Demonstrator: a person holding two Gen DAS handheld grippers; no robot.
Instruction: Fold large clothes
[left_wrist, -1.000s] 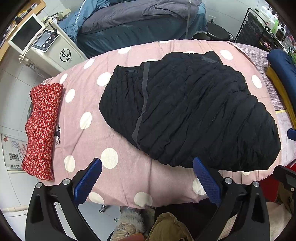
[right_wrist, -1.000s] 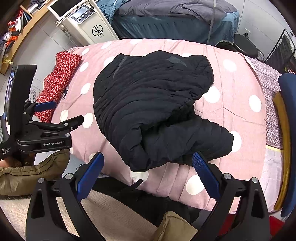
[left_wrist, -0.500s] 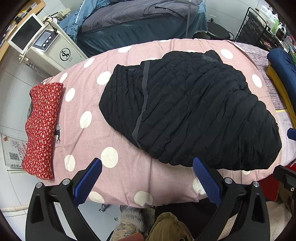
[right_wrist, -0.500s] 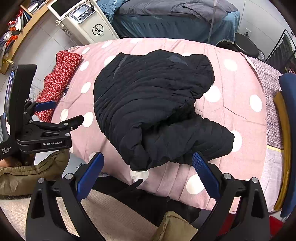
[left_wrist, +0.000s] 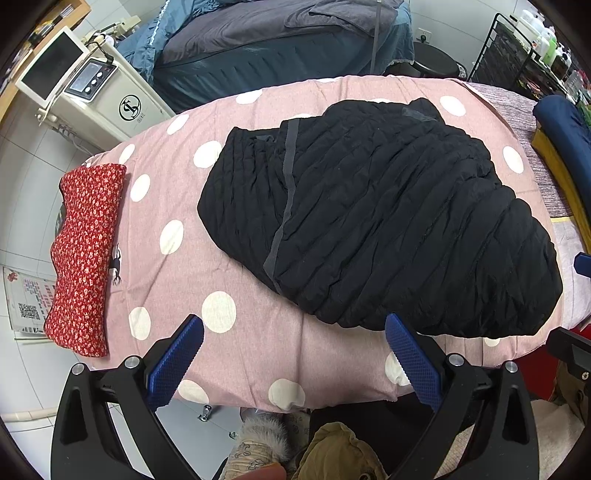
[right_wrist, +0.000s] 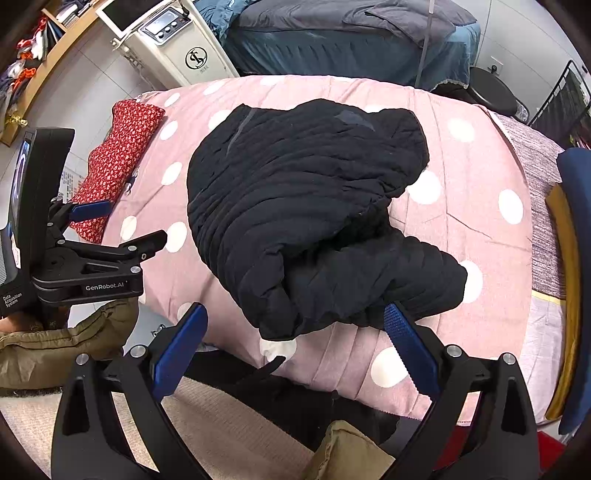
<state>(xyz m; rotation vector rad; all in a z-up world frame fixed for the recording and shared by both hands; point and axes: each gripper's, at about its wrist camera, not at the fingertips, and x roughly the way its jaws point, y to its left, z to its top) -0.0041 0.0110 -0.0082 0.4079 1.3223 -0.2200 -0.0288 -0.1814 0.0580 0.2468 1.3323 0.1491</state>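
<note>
On the pink dotted bed (left_wrist: 258, 354) lies a black jacket (left_wrist: 388, 221); both claws spread, left one (right_wrist: 122, 236) marked "GenRobot.AI".

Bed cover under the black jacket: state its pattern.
Pink bed cover with white polka dots, clearest in the left wrist view.

Looked like a massage or beauty treatment room, not a home bedroom: two narrow treatment beds, one in pink polka-dot cover (left_wrist: 258, 354), one in blue-grey covers (left_wrist: 280, 48). White wheeled device with screen and logo (left_wrist: 99, 92) stood between them. Tiled floor, black stool (right_wrist: 491, 92), wire rack of bottles (left_wrist: 535, 44).
</note>
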